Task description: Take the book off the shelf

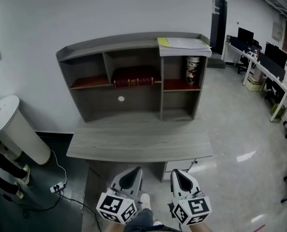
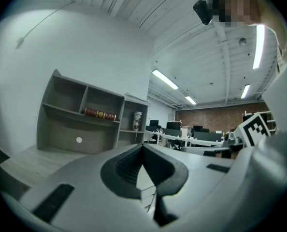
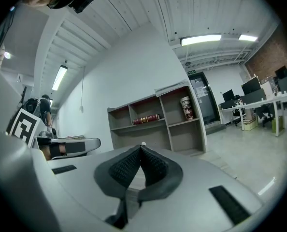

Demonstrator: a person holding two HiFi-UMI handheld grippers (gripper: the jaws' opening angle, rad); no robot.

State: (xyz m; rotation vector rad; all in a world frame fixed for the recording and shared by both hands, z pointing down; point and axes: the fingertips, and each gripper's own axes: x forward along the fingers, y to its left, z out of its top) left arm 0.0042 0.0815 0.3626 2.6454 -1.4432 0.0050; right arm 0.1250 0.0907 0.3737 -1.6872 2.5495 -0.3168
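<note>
A dark red book (image 1: 134,81) with gold bands lies flat on the middle shelf of a grey wooden hutch (image 1: 85,100) that stands on a desk (image 1: 138,141). The book (image 2: 100,114) is small and far off in the left gripper view, and the book (image 3: 147,118) is equally distant in the right gripper view. My left gripper (image 1: 131,175) and right gripper (image 1: 179,177) are held low, in front of the desk's near edge, well short of the shelf. Both are shut with nothing between the jaws.
A patterned can (image 1: 193,70) stands in the right compartment. Papers with a yellow sheet (image 1: 182,45) lie on the hutch's top. A white cylindrical bin (image 1: 13,129) stands at the left with cables on the floor. Office desks and chairs (image 1: 274,76) line the right.
</note>
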